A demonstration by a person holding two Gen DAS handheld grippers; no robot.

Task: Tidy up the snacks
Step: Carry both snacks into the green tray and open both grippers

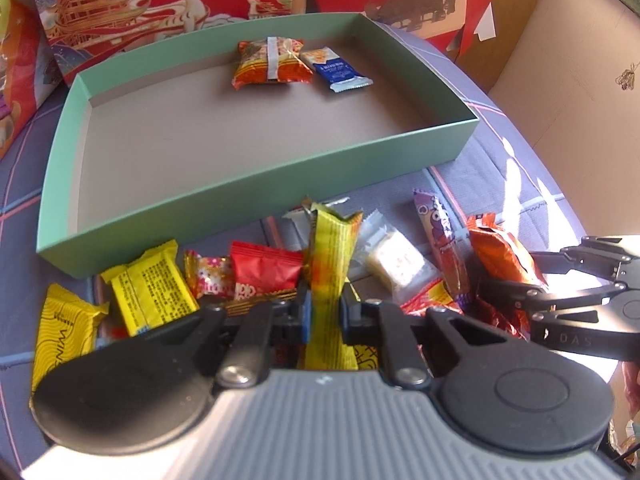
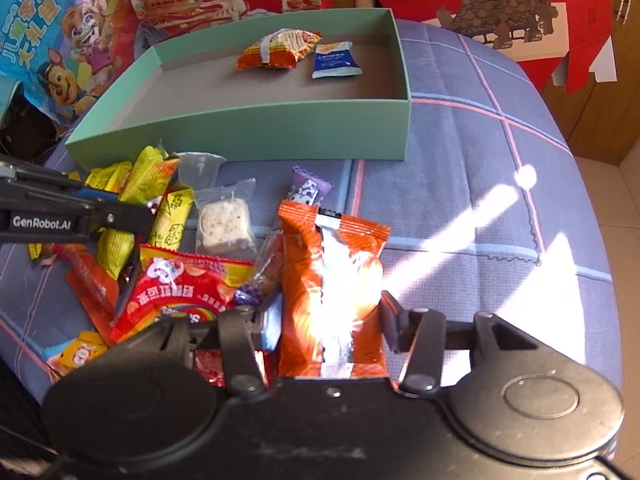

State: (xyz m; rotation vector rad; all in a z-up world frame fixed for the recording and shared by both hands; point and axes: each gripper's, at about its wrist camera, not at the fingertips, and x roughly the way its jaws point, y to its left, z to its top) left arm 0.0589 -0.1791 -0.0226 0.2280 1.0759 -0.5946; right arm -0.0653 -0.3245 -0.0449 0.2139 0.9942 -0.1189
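Left wrist view | left tool (image 1: 324, 312) clamps yellow snack bar (image 1: 334, 264) | right tool (image 2: 330, 324) grips orange packet (image 2: 332, 276) | next: carry both to green box (image 1: 256, 160) at 12 o'clock

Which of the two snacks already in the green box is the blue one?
The blue-and-white packet, right of the orange noodle-print packet in the green box.

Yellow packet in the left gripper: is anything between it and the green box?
Nothing visible blocks it. The yellow packet is clamped in the left gripper, and only the green box near wall lies ahead, to be cleared by lifting.
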